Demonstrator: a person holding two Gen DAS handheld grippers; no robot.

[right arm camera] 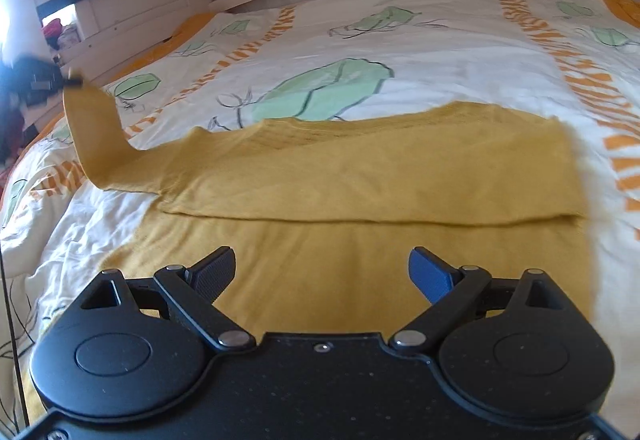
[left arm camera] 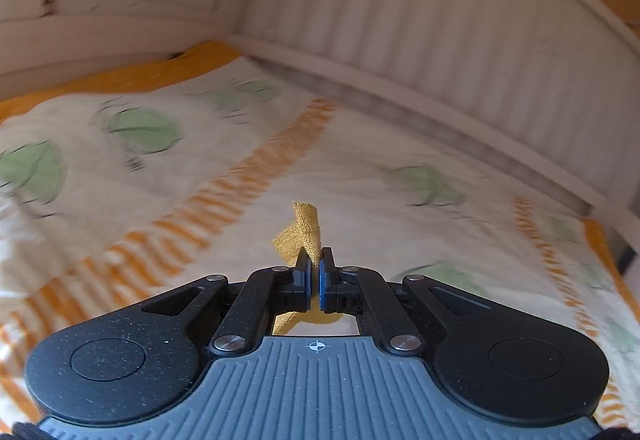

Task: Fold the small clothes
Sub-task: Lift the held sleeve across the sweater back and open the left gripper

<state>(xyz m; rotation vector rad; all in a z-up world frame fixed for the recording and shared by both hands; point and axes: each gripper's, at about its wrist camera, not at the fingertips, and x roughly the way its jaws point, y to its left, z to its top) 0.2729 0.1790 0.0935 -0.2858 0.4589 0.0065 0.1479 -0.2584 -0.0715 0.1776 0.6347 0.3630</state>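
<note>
Left gripper (left arm camera: 315, 272): jaws pressed together on a strip of mustard-yellow knit, the sleeve end (left arm camera: 304, 228) of the yellow garment (right arm camera: 360, 175). The cloth is pinched between the blue pads and sticks up above them. In the right wrist view this gripper (right arm camera: 72, 83) is seen blurred at far left, raised above the bed, with the sleeve (right arm camera: 90, 131) drawn up from the bedcover (right arm camera: 440, 51) to it.

Right gripper (right arm camera: 322, 276): fingers spread wide, nothing between them; it is angled downward, low over the near part of the garment.

Garment: laid flat on the white bedcover printed with green leaves and orange stripes, one layer folded over with a straight edge across its middle.

Writing: none legible; a crosshair mark (left arm camera: 315, 346) is carried on the left gripper body.
</note>
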